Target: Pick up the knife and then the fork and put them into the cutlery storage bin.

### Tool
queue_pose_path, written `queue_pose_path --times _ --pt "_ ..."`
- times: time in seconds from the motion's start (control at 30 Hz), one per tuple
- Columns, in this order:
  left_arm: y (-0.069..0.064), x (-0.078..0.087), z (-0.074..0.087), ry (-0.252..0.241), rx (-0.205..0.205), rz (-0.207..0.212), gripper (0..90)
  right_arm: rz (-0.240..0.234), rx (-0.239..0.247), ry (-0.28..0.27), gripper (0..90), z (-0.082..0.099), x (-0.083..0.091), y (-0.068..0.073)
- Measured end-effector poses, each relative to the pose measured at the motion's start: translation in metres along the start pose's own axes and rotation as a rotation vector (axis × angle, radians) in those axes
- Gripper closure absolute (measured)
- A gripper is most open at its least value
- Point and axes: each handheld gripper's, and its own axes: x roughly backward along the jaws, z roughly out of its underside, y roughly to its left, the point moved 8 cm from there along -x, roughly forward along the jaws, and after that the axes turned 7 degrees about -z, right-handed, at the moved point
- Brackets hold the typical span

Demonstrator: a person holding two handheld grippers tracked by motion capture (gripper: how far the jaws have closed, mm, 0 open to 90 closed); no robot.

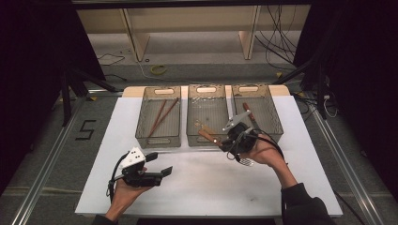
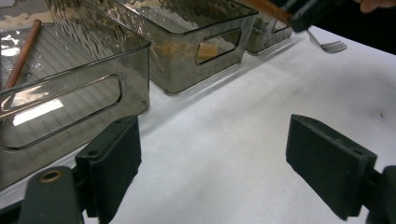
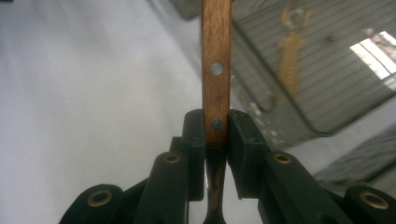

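fork (image 3: 216,79) in right claw (image 3: 216,128), wooden handle toward bins, tines toward person

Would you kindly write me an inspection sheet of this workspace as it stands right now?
Surface: white table, bare in front of the bins.
Job's things: wooden-handled fork clamped in the right gripper, tines just above the table; three smoky clear bins in a row: left bin holds chopsticks, middle bin a wooden-handled utensil, right bin knives.
Clutter: nothing seen.
Grippers: right gripper shut on the fork's handle near the middle bin; left gripper open, nothing between its pads, low over the table.
Cables: one trails from each gripper; loose cables on the floor behind.
Surroundings: wooden shelf frame beyond the table, dark sides.
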Motion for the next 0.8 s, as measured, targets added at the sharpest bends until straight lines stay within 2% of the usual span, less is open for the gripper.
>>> queue_pose_path --times 0.33,0.8 --pt "0.001 0.0 0.0 -0.001 0.0 0.001 17.5 0.066 -0.084 -0.068 78.1 -0.008 0.031 -0.036" --pt "0.001 0.0 0.0 -0.002 0.004 0.0 17.5 0.109 -0.154 -0.107 78.1 -0.016 0.045 -0.064"
